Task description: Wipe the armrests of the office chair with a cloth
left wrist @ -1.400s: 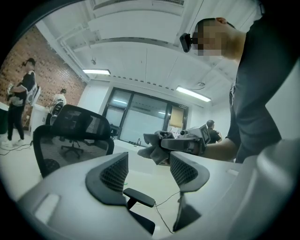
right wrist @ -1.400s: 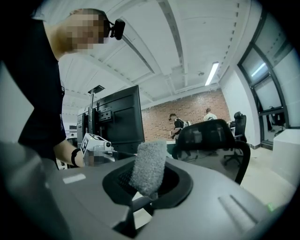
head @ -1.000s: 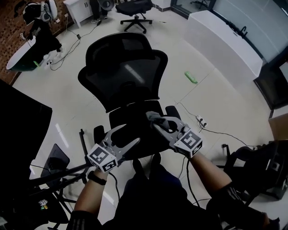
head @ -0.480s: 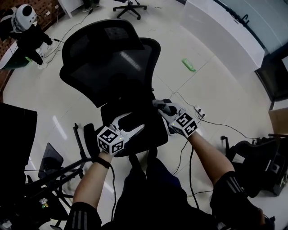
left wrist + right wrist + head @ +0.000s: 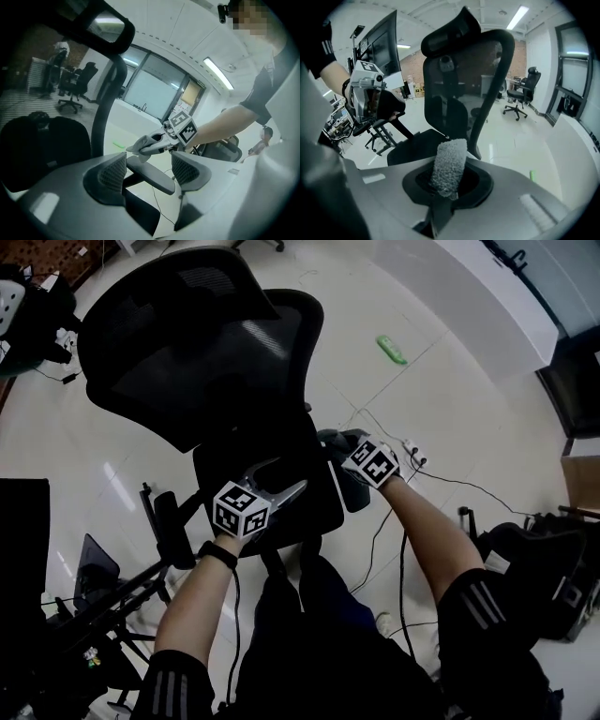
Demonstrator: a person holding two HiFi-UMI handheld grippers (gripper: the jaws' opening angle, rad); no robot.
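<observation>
- Grey, nubby cloth [image 5: 450,161] stands upright in the right gripper [image 5: 449,186], whose jaws are clenched on its lower end.
- Seen from the left gripper view, that cloth hangs over the far end of the chair's right armrest [image 5: 152,174]. It looks to be touching the pad, though contact is hard to confirm.
- Left gripper [image 5: 149,171] has its jaws released and well apart, with nothing between them. The right armrest shows through the gap, farther off.
- In the head view the left gripper hovers over the black seat [image 5: 234,470] of the office chair [image 5: 187,343], near its front edge.
- The chair's mesh backrest faces the person, and the left armrest [image 5: 169,521] sits just outside the left wrist.
- A small green object [image 5: 394,350] lies on the pale tiled floor [image 5: 469,399], well apart from the chair.
</observation>
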